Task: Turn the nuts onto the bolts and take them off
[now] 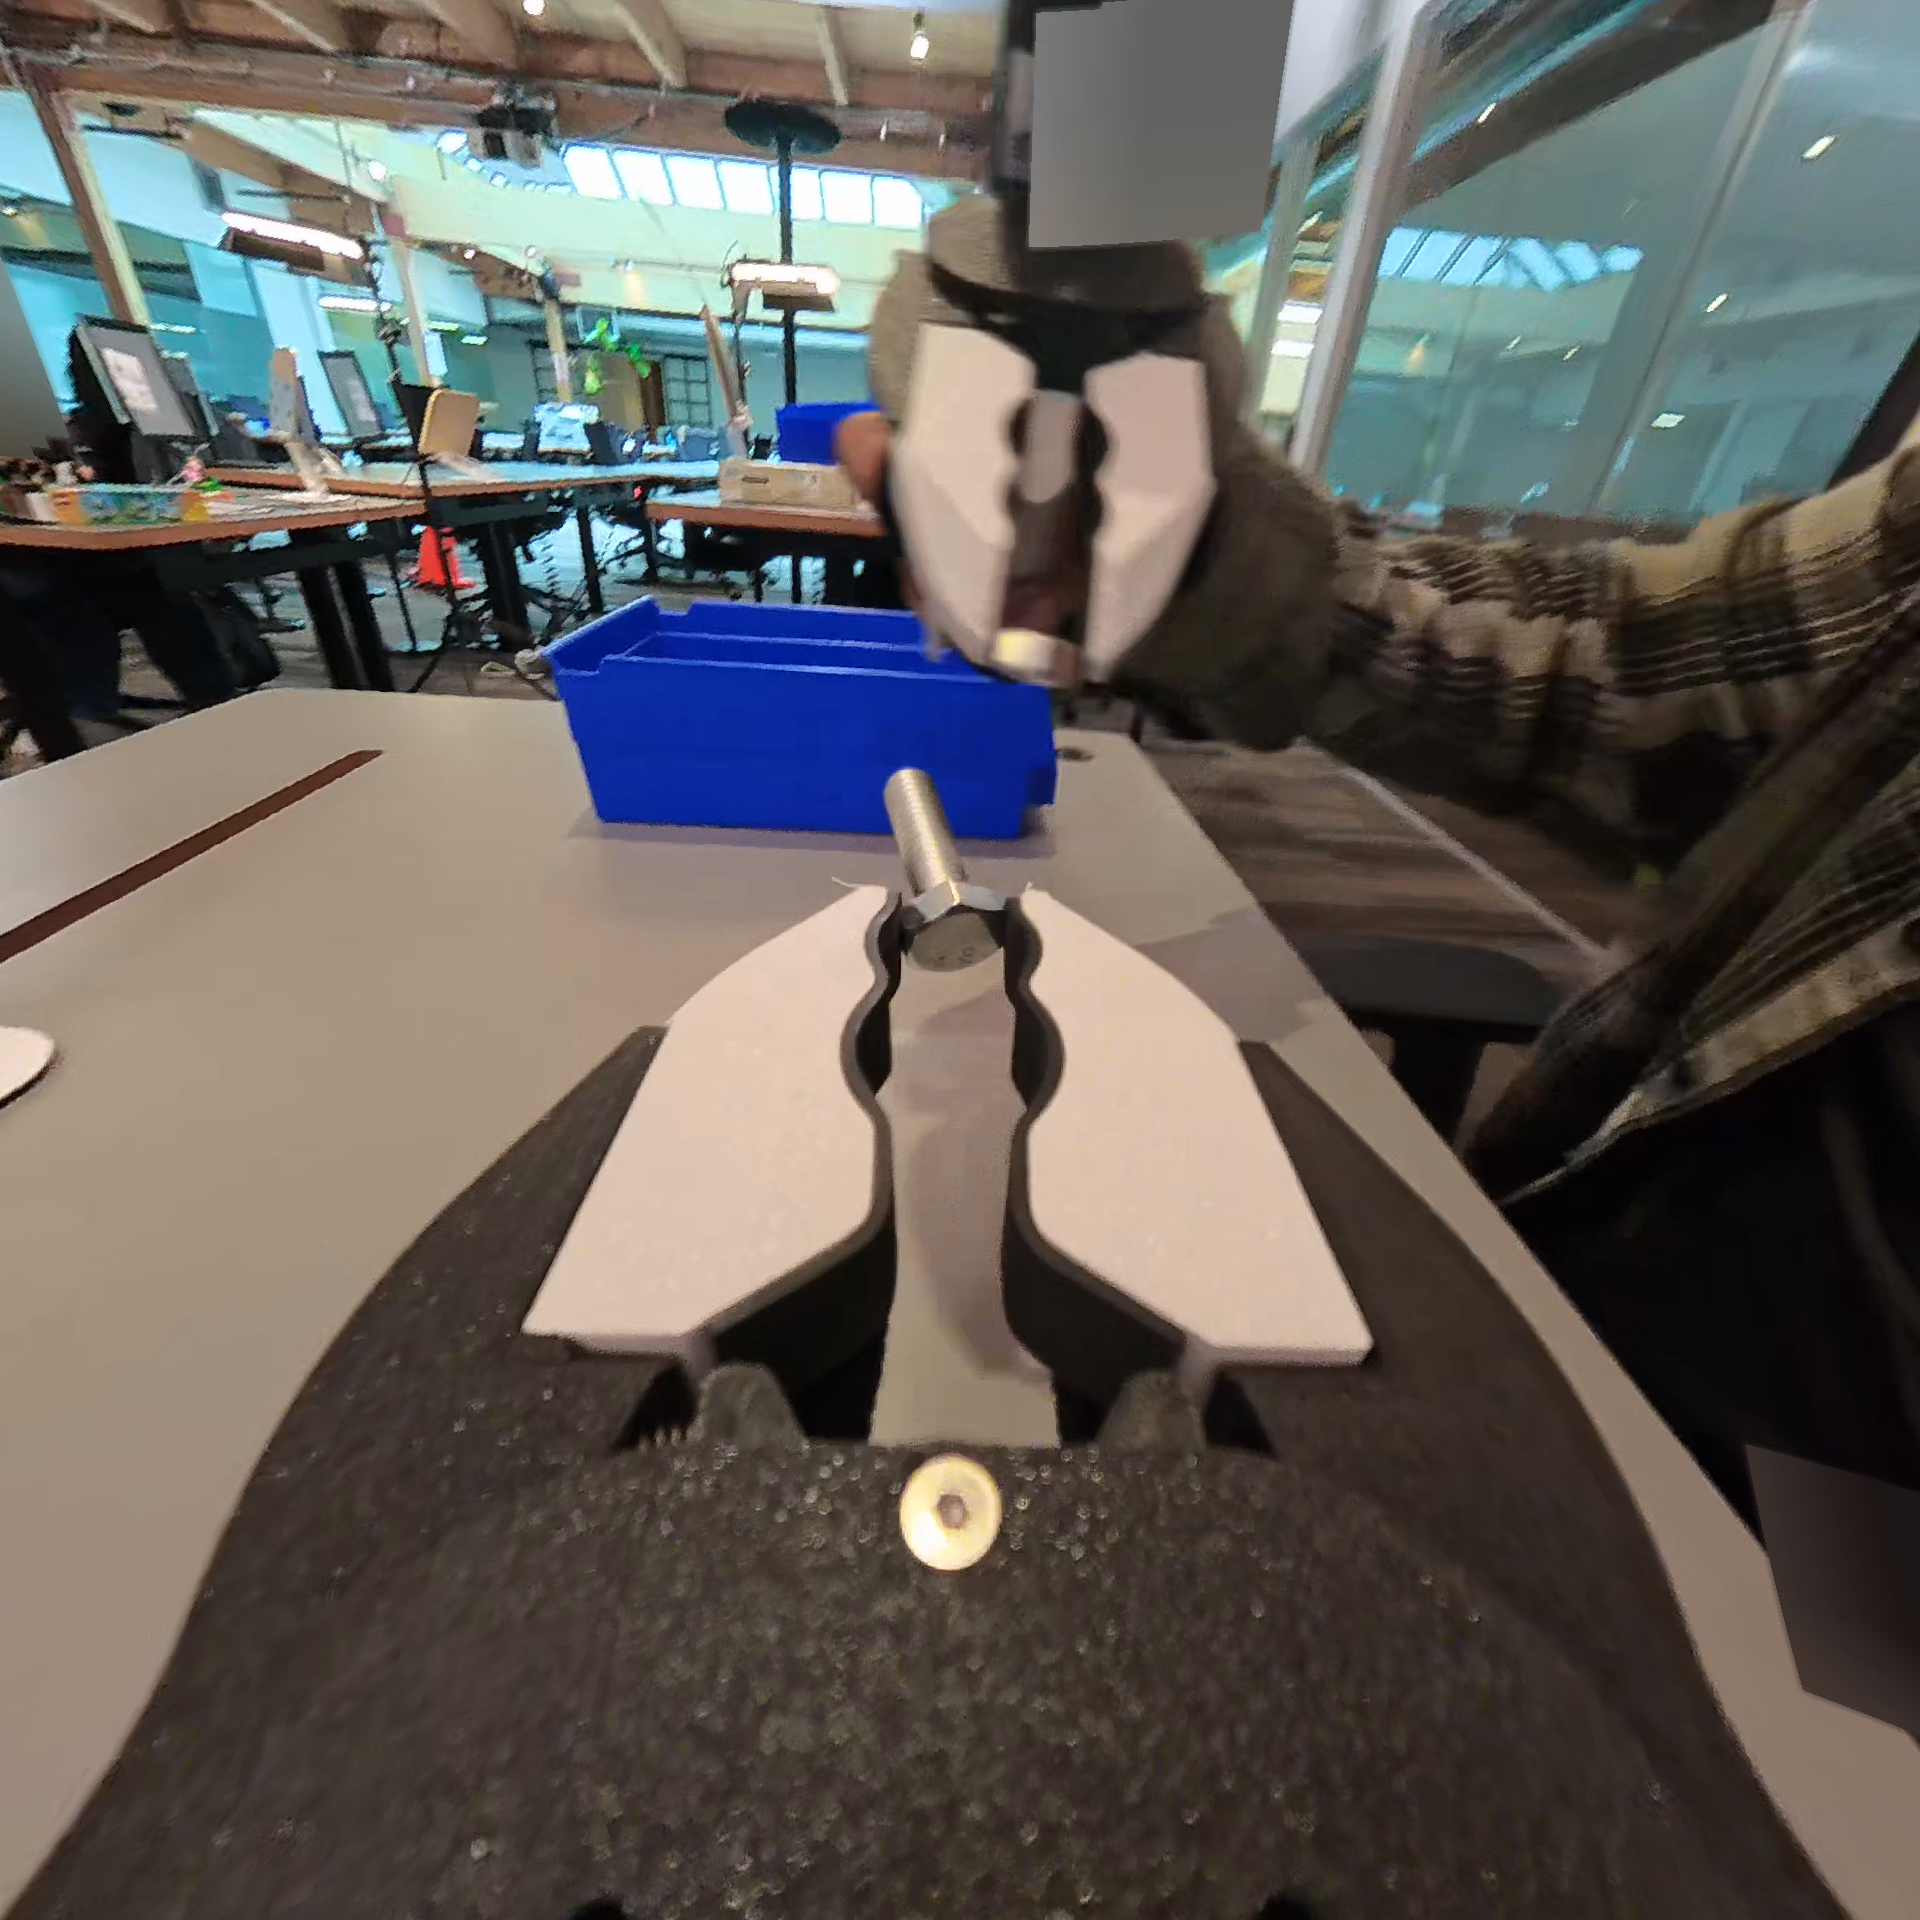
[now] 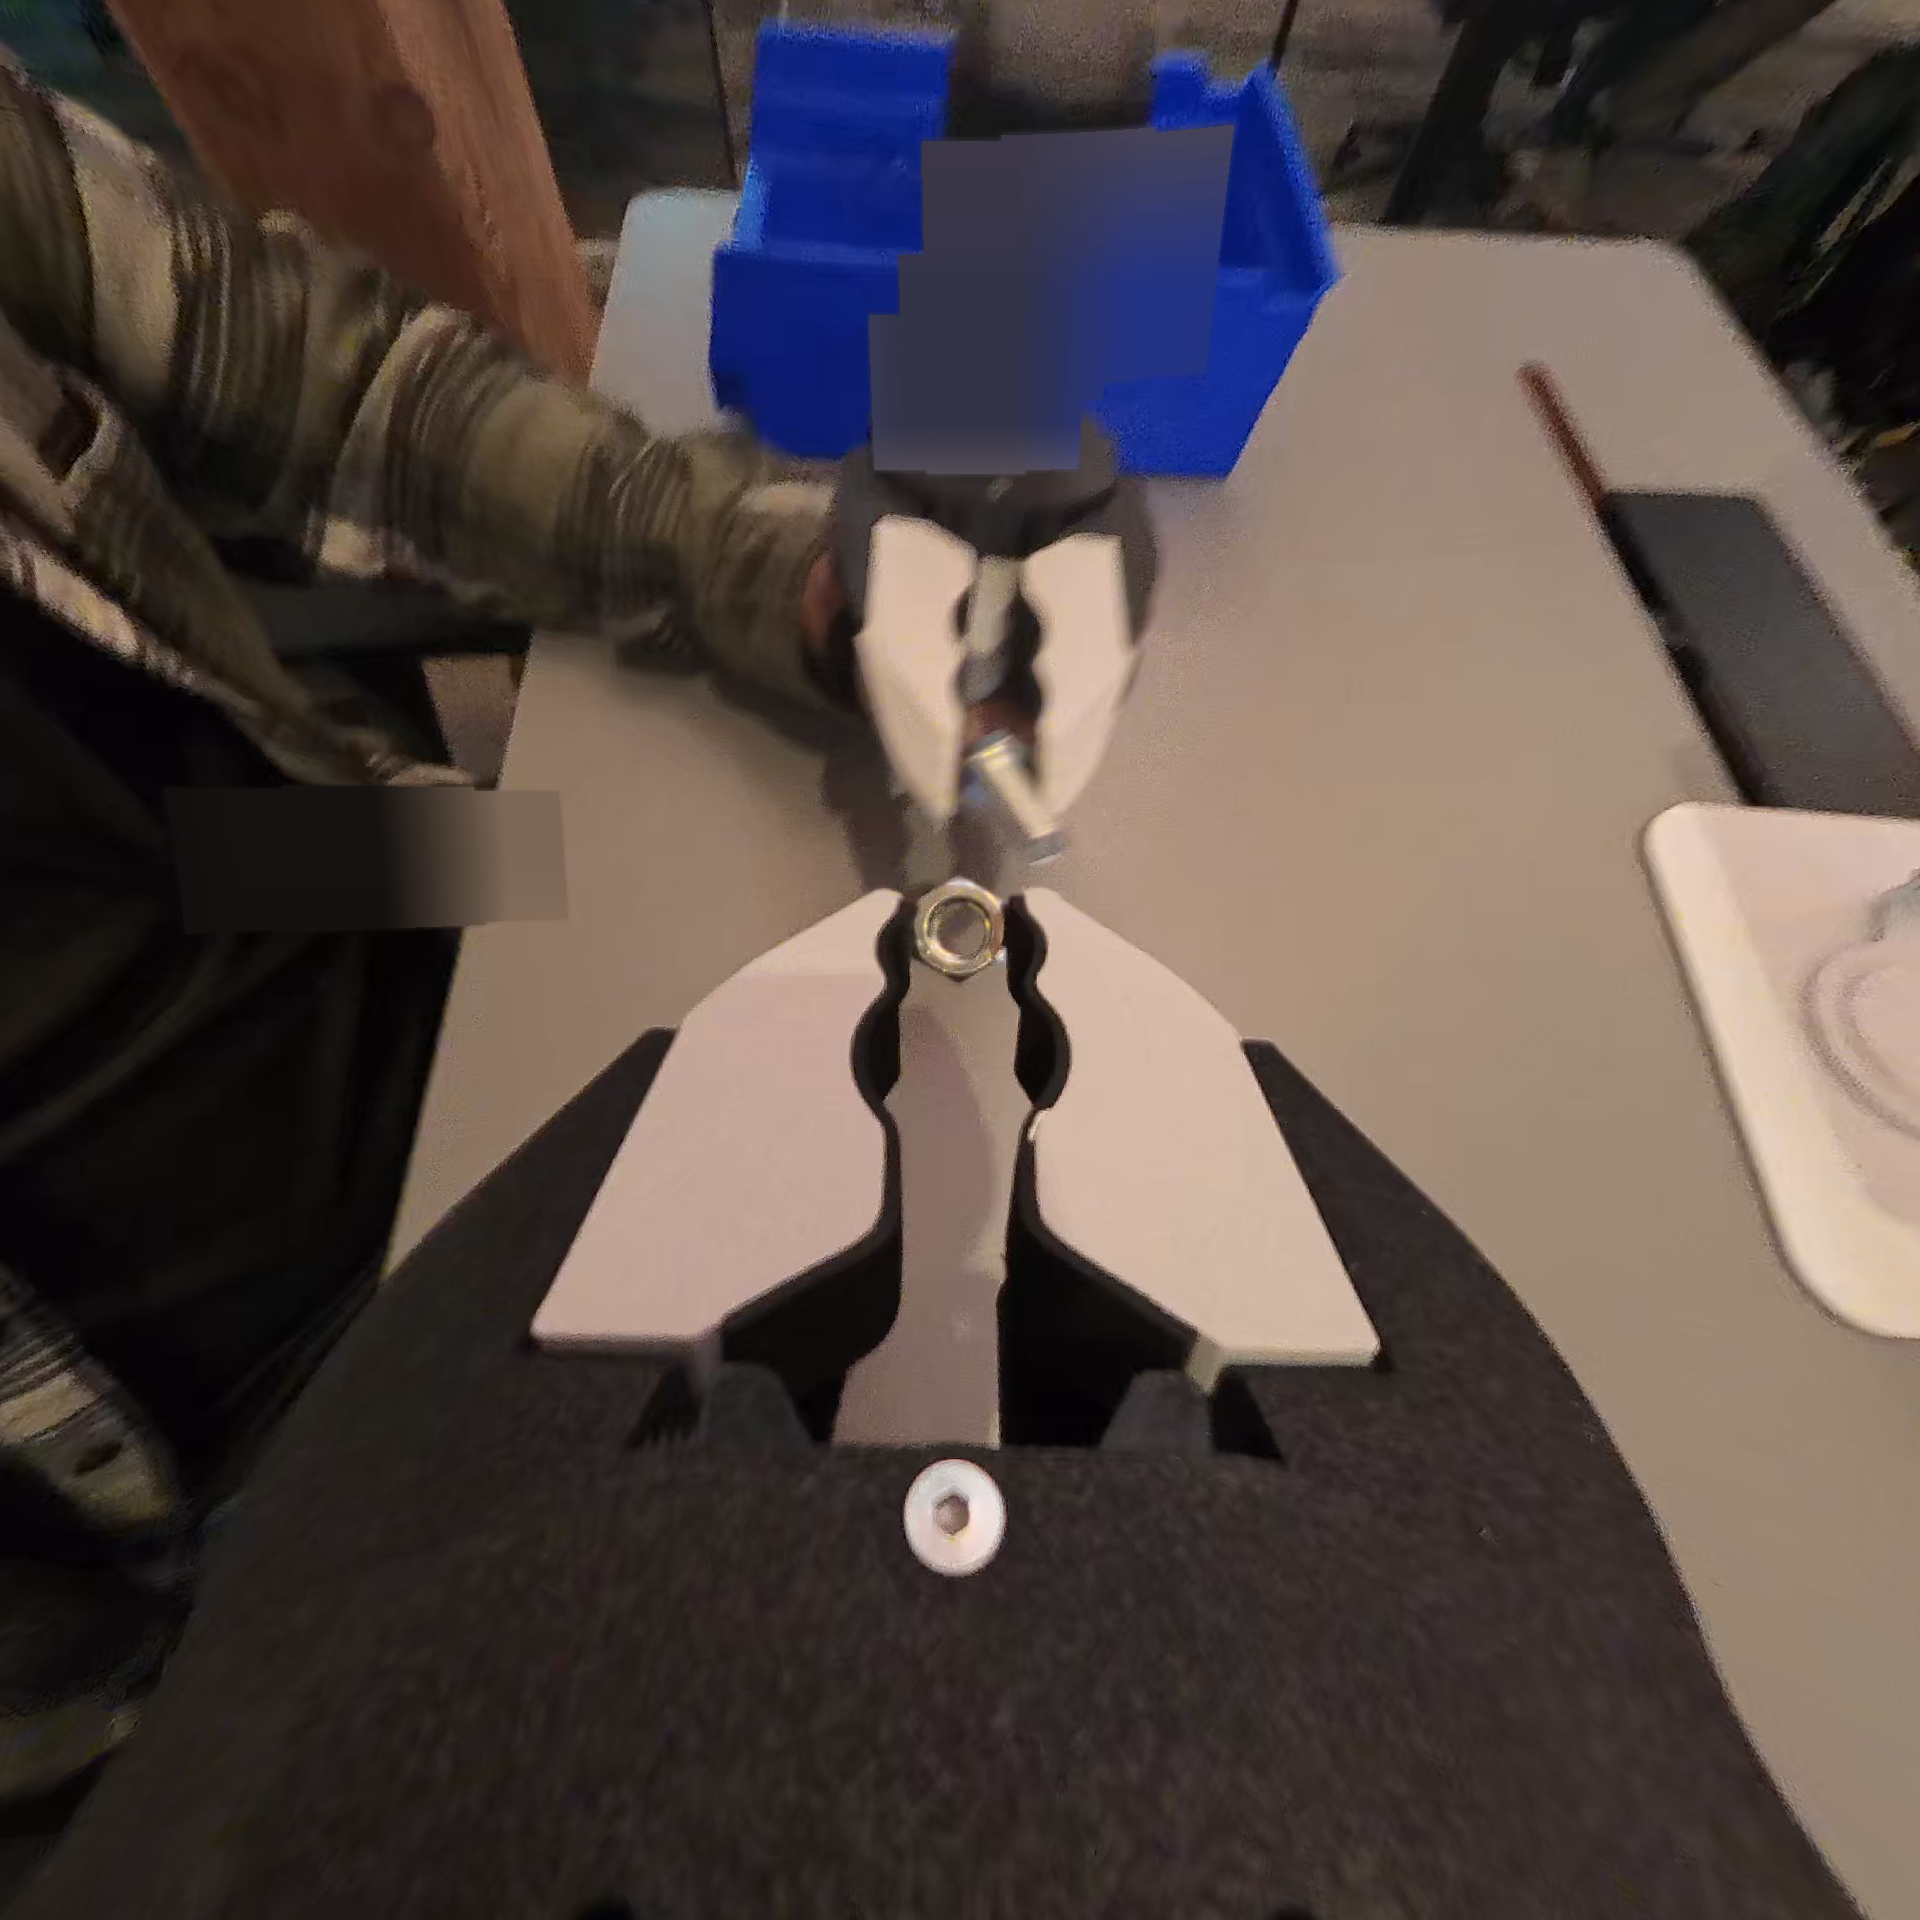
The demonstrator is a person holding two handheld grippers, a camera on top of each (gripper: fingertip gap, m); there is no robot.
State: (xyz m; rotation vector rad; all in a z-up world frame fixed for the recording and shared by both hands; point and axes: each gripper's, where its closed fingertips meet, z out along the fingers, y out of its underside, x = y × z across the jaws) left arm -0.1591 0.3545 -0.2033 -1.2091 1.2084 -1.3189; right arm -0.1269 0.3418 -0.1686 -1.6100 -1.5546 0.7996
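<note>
My left gripper [image 1: 948, 920] is shut on the hex head of a silver bolt [image 1: 930, 847], whose threaded shank points forward and up above the grey table [image 1: 312, 987]. My right gripper [image 2: 958, 925] is shut on a silver hex nut [image 2: 958, 932], its hole facing the camera. In the left wrist view the right gripper [image 1: 1029, 655] hangs above and beyond the bolt with the nut [image 1: 1023, 655] at its tips, apart from the bolt's end. In the right wrist view the left gripper [image 2: 992, 790] holds the bolt [image 2: 1013, 795] just beyond the nut.
A blue plastic bin [image 1: 800, 727] stands on the table behind the bolt; it also shows in the right wrist view [image 2: 790, 312]. A white tray [image 2: 1787, 1049] lies at the right. A dark slot [image 1: 187, 852] runs along the table's left. A person's plaid sleeves [image 1: 1558, 665] hold both grippers. My hands' fingertips stand some 6 centimetres from each other.
</note>
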